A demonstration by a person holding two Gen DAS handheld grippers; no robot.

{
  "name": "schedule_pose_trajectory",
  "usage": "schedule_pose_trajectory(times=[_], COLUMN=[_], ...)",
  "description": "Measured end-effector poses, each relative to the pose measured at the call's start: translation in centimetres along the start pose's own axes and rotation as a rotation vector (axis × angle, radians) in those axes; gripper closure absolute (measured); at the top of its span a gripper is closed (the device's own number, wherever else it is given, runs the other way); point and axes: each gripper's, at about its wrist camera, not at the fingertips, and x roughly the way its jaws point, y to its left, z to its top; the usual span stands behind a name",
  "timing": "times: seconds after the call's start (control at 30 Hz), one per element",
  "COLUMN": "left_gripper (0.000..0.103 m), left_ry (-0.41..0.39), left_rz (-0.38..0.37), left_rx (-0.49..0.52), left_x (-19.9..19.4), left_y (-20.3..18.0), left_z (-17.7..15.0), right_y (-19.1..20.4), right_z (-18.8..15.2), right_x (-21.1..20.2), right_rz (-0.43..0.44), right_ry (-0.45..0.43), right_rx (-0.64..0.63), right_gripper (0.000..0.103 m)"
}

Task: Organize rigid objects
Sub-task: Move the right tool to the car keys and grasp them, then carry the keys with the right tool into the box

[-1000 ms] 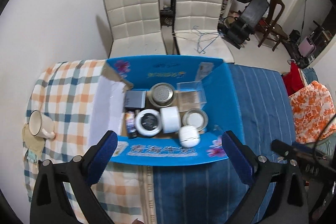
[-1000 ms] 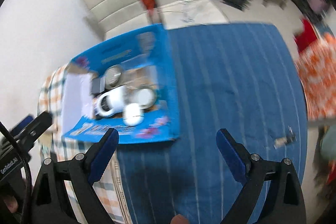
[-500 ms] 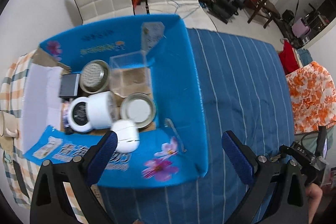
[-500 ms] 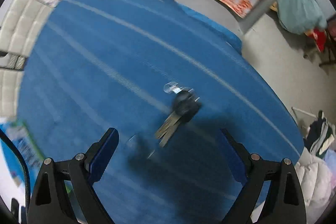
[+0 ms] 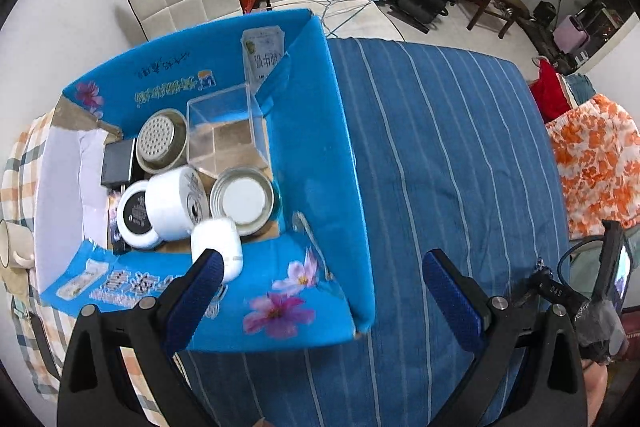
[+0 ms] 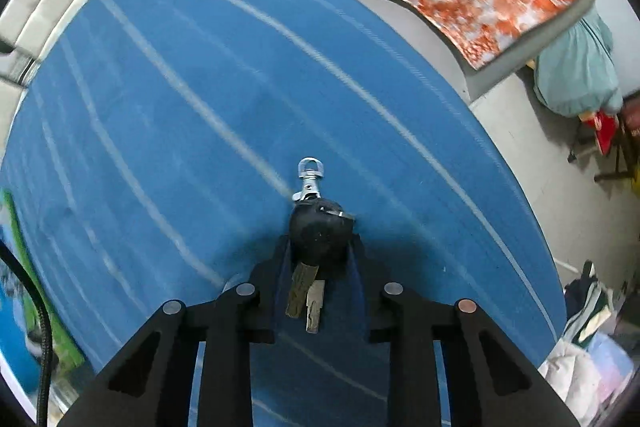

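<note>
Since half a second ago, right hand-held gripper [image 6: 320, 255] has closed onto the keys [image 6: 318, 235] on the blue-clothed bench [image 6: 200, 87]; left hand-held gripper [image 5: 320, 291] hangs wide open, empty, over the box [image 5: 320, 147].

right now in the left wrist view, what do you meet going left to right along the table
mug → checked cloth → blue box → blue striped cloth → right tool at the edge
</note>
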Motion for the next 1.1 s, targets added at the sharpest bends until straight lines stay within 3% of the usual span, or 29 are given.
schedule_pose_trajectory(times=[0.33, 0.63, 0.87, 1.1], left_gripper=[0.001, 0.001, 0.001, 0.001], left_ry=[-0.001, -0.101, -0.144, -0.092], left_rz=[-0.012, 0.085, 0.164, 0.128], left_rx=[-0.036, -0.174, -0.272, -0.277], left_x=[-2.7, -7.6, -7.2, -3.8], left_y=[3.2, 13.5, 21.9, 24.9], left_z=[-4.4, -4.9, -4.2, -3.7], right_y=[7.4, 18.5, 29.1, 37.2], right_z=[-6.9, -11.7, -15.2, -17.3], right_x=[-9.8, -18.0, -16.8, -10.8], right_rz=[0.157, 0.353, 0.426, 0.479], right_ry=[-0.113, -0.177, -0.129, 0.063], right_rx=[-0.295, -0.563, -0.728, -0.773], right_gripper=[0.075, 0.075, 0.075, 0.075])
